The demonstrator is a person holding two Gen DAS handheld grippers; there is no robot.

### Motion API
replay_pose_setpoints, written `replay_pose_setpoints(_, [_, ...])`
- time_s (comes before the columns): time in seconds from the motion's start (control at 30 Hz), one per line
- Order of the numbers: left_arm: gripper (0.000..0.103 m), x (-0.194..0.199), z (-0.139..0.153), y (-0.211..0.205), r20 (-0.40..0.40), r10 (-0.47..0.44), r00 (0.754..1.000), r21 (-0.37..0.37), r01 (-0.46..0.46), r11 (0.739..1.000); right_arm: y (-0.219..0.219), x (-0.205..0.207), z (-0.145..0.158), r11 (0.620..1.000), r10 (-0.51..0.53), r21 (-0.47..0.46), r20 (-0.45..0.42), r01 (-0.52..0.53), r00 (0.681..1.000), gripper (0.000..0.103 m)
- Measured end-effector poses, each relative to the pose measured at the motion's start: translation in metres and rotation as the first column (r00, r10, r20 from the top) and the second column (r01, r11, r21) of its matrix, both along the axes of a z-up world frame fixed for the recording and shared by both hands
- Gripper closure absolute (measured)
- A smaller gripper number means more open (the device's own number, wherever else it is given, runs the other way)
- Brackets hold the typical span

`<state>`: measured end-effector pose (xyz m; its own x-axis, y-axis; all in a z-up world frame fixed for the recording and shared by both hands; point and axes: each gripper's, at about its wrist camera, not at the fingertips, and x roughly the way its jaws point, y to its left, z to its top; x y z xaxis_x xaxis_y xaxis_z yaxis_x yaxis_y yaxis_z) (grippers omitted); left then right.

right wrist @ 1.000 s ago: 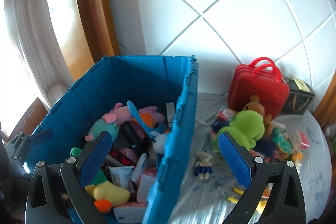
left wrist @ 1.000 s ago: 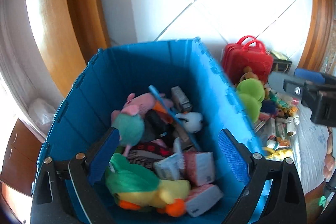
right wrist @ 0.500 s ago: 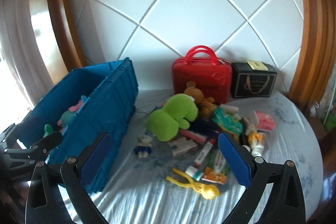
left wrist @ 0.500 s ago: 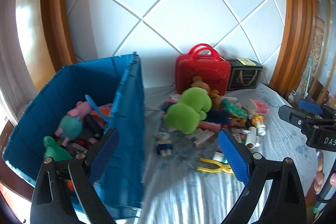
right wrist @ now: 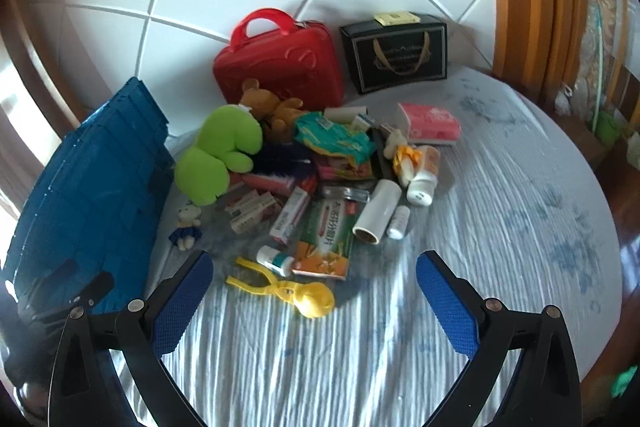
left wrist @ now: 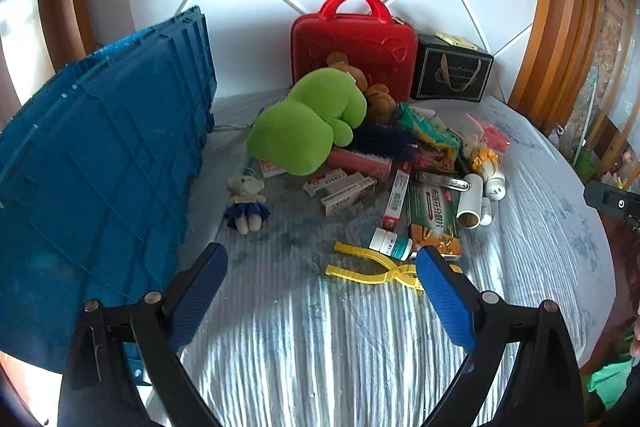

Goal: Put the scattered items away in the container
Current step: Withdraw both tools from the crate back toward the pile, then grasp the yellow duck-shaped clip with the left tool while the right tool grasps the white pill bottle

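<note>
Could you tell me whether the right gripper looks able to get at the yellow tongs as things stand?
Probably yes. The right gripper is open and empty, and the yellow tongs lie on the sheet just ahead of it at the pile's near edge, with nothing on top; only a small bottle sits close behind.

Heaped right of the upright blue crate (left wrist: 108, 163): green plush (left wrist: 308, 123) nearest its wall, small bear doll (left wrist: 246, 203) beside, boxes, white tubes, yellow tongs (left wrist: 380, 269) farther out.
</note>
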<state>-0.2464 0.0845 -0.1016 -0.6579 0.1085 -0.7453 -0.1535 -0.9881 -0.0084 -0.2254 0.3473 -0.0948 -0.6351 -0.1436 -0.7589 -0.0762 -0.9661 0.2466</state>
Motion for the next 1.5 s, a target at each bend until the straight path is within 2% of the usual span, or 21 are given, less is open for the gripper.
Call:
replay_pose_setpoints(0.17, [0.007, -0.015, -0.049, 0.013, 0.078, -0.023, 0.997, 0.014, 0.022, 1.0, 0.005, -0.005, -0.038, 1.0, -0.003, 0.026, 0.044, 0.002, 0.999, 0.0])
replay_pose_setpoints(0.3, [0.007, -0.021, -0.075, 0.029, 0.14, -0.022, 0.99, 0.035, 0.017, 0.999, 0.014, -0.011, -0.069, 1.0, 0.023, 0.007, 0.091, -0.023, 0.996, 0.0])
replay_pose_setpoints(0.4, [0.007, -0.023, -0.092, 0.046, 0.173, 0.003, 0.985, 0.041, -0.01, 0.999, 0.023, -0.023, -0.092, 0.997, 0.072, -0.025, 0.148, -0.069, 0.986, 0.0])
replay_pose_setpoints(0.53, [0.007, -0.025, -0.11, 0.073, 0.211, 0.062, 0.975, 0.059, -0.077, 0.995, 0.037, -0.037, -0.113, 0.989, 0.149, -0.035, 0.17, -0.145, 0.974, 0.0])
replay_pose_setpoints(0.7, [0.007, -0.024, -0.131, 0.116, 0.235, 0.117, 0.965, 0.074, -0.138, 0.988, 0.066, -0.055, -0.138, 0.978, 0.21, -0.031, 0.197, -0.208, 0.958, 0.0])
replay_pose_setpoints(0.83, [0.007, -0.024, -0.15, 0.147, 0.242, 0.141, 0.96, 0.057, -0.16, 0.986, 0.08, -0.063, -0.158, 0.968, 0.243, -0.002, 0.226, -0.249, 0.943, 0.0])
replay_pose_setpoints(0.97, [0.007, -0.025, -0.165, 0.168, 0.236, 0.162, 0.958, 0.032, -0.175, 0.984, 0.096, -0.067, -0.173, 0.972, 0.228, 0.007, 0.229, -0.236, 0.946, 0.0])
replay_pose_setpoints(1.0, [0.009, -0.026, -0.168, 0.173, 0.229, 0.16, 0.96, 0.022, -0.169, 0.985, 0.101, -0.068, -0.175, 0.974, 0.22, 0.002, 0.222, -0.226, 0.95, 0.001])
replay_pose_setpoints(1.03, [0.018, -0.026, -0.171, 0.177, 0.22, 0.162, 0.962, 0.006, -0.167, 0.986, 0.105, -0.069, -0.177, 0.976, 0.214, -0.005, 0.218, -0.218, 0.952, 0.002])
replay_pose_setpoints(1.07, [0.022, -0.027, -0.175, 0.18, 0.215, 0.165, 0.963, -0.013, -0.166, 0.986, 0.108, -0.071, -0.179, 0.977, 0.209, -0.011, 0.218, -0.211, 0.953, 0.009])
replay_pose_setpoints(1.13, [0.039, -0.03, -0.182, 0.184, 0.22, 0.162, 0.962, -0.015, -0.163, 0.987, 0.111, -0.075, -0.183, 0.98, 0.196, -0.015, 0.223, -0.198, 0.955, 0.035])
replay_pose_setpoints(1.2, [0.047, -0.033, -0.189, 0.184, 0.221, 0.165, 0.961, -0.008, -0.168, 0.986, 0.112, -0.079, -0.188, 0.982, 0.187, -0.017, 0.23, -0.188, 0.955, 0.038])
replay_pose_setpoints(1.4, [0.051, -0.05, -0.191, 0.183, 0.132, 0.209, 0.969, -0.049, -0.204, 0.978, 0.104, -0.093, -0.198, 0.979, 0.196, 0.007, 0.195, -0.201, 0.961, 0.039])
replay_pose_setpoints(1.5, [0.053, -0.06, -0.191, 0.179, 0.091, 0.247, 0.965, -0.063, -0.242, 0.968, 0.097, -0.104, -0.203, 0.976, 0.205, 0.035, 0.173, -0.214, 0.963, 0.045])
